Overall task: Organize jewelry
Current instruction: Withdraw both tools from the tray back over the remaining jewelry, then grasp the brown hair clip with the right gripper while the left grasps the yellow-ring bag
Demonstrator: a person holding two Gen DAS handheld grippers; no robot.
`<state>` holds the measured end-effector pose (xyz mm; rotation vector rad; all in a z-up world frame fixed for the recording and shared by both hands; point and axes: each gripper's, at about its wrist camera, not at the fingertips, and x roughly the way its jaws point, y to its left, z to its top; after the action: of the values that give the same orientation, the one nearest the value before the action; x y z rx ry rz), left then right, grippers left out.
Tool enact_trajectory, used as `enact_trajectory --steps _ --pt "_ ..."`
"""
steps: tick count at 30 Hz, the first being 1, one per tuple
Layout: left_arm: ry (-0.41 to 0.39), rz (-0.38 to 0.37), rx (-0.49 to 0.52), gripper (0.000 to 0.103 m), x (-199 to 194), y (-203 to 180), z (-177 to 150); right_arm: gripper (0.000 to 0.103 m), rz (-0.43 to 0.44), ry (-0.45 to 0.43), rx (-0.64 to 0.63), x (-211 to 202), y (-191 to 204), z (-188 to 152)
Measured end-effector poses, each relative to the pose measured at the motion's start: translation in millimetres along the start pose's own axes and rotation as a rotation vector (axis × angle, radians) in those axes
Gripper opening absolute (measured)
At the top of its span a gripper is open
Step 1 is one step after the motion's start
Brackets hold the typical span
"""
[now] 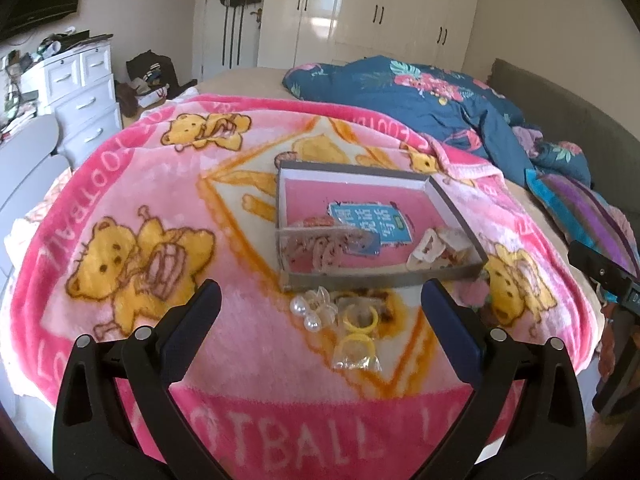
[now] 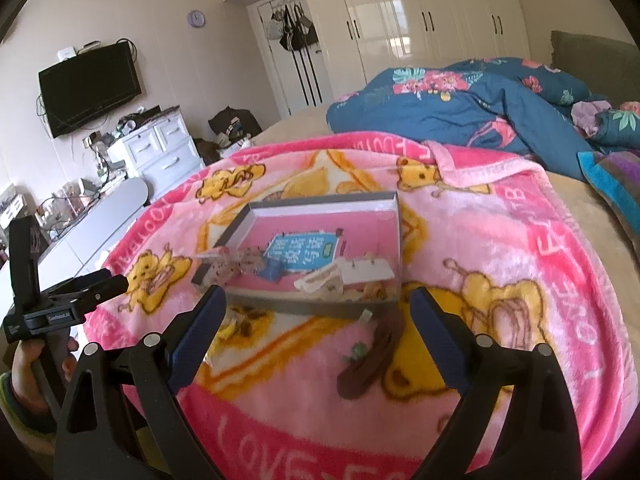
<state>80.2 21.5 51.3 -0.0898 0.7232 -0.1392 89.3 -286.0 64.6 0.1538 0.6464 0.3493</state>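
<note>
Both my sets of fingers are spread wide, holding nothing. Left gripper (image 1: 320, 304) hovers over the pink blanket (image 1: 120, 208) on the bed, and the loose jewelry sits right between its fingers, dead ahead: pearl piece (image 1: 306, 312) to the left, bagged yellow rings (image 1: 358, 334) just right of it, one ring nearer me, one farther. That little pile runs roughly straight away from me, toward the grey box (image 1: 384, 278), whose near wall lies just beyond it.

Right gripper (image 2: 318, 312) has a brown hair clip (image 2: 372, 356) between its fingers, a bit right of centre, its long axis slanting from near-left to far-right, pointing at the box's near right corner. Box already holds several bagged pieces and a blue card.

My guess: left is nearer the rings and pearls, right is nearer the clip; each item needs only a short lift forward over the near wall. Clip's slant means rotating the right wrist before closing.
</note>
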Motion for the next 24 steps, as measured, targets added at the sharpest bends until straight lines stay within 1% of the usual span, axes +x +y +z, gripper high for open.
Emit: enact_trajectory --steps 14,18,21,24 --pt "0.073 -0.004 0.048 0.094 22 -17 -22 0.092 0.004 0.085 0.016 20 -7 -28" --pt "0.096 -0.01 0.05 0.094 31 -19 -28 0.092 0.004 0.108 0.027 28 -10 -35" --pt "0.124 -0.03 0.038 0.094 39 -20 -33 0.092 0.005 0.128 0.037 35 -10 -40" --pt "0.14 -0.029 0.035 0.094 45 -20 -37 0.092 -0.002 0.145 0.039 42 -11 -44"
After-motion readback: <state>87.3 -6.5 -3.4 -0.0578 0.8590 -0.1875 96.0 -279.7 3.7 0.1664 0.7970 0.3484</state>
